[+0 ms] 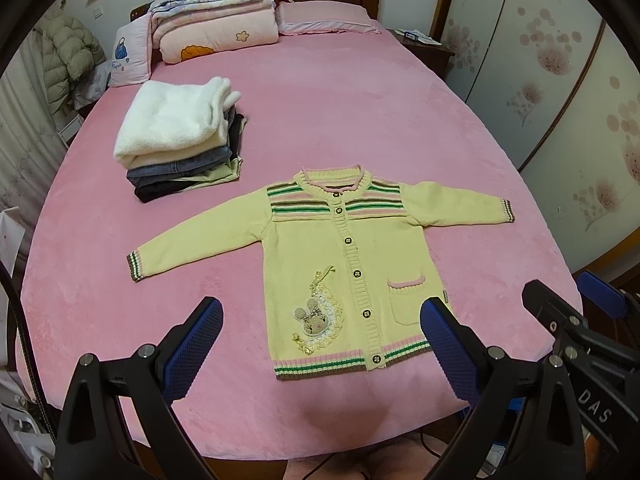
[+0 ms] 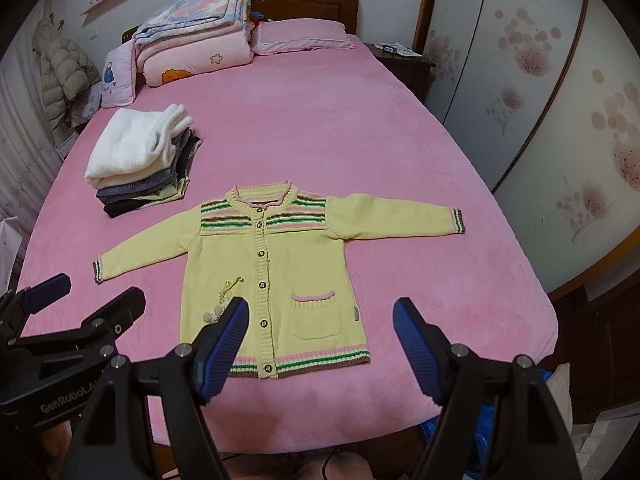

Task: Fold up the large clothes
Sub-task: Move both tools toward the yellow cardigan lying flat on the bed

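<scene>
Blue-padded jaws of the left gripper point(image 1: 320, 344) stand spread wide at the bottom of its own view, holding nothing and hovering over the near edge of the bed point(image 1: 360, 128). Just beside it, toward 3 o'clock, the right gripper point(image 2: 320, 340) hangs the same way, its jaws spread and empty.

Between and beyond them the yellow cardigan point(image 1: 344, 264) lies face up and buttoned on the pink cover, hem toward 6 o'clock, collar toward 12. Both sleeves are spread out, the left sleeve point(image 1: 200, 242) running toward 8 o'clock and the right sleeve point(image 1: 456, 204) toward 3 o'clock. A rabbit appliqué point(image 1: 314, 318) sits low on the front and a small pocket point(image 1: 406, 298) beside the button band.

At 10 o'clock, well apart from the cardigan, a stack of folded clothes point(image 1: 180, 140) is topped by a white fleece.

The knit looks soft, light and limp, likely to sag and stretch rather than hold a crease, and probably grips the plush cover instead of sliding. The ribbed cuffs and hem band seem the firmest places to pinch; a cuff would suit folding each sleeve across the chest. The lace trim on the appliqué looks snag-prone and is best avoided.
</scene>
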Tool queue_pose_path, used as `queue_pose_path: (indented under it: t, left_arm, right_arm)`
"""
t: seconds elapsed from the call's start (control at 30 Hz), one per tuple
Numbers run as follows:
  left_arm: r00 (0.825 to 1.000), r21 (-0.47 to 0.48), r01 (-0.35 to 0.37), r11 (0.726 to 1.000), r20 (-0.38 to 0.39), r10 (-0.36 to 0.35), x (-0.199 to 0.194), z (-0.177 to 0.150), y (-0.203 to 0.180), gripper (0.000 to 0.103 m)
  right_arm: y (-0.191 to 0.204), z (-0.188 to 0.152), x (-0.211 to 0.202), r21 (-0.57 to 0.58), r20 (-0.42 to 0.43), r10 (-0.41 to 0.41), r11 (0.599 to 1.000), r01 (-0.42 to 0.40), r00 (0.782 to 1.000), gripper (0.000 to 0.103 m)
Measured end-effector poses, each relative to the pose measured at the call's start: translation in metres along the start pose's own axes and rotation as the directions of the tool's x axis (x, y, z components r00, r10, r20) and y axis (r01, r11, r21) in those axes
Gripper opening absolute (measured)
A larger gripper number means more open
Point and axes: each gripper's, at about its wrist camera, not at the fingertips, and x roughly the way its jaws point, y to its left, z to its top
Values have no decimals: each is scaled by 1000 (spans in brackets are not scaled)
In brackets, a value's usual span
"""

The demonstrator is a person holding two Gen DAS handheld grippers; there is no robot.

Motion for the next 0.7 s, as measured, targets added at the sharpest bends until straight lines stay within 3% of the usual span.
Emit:
queue_pose_path:
  t: [0.53, 0.7]
  left_arm:
    - [1000, 15, 24, 1000, 11, -24, -8, 5, 0, 98]
    - [1000, 21, 17, 1000, 13, -18, -5, 8, 1, 98]
  right_arm:
    - [-10, 2, -6, 75, 2, 54, 996, -54, 999, 77]
    - [-10, 3, -9, 91, 23, 50, 994, -52, 998, 90]
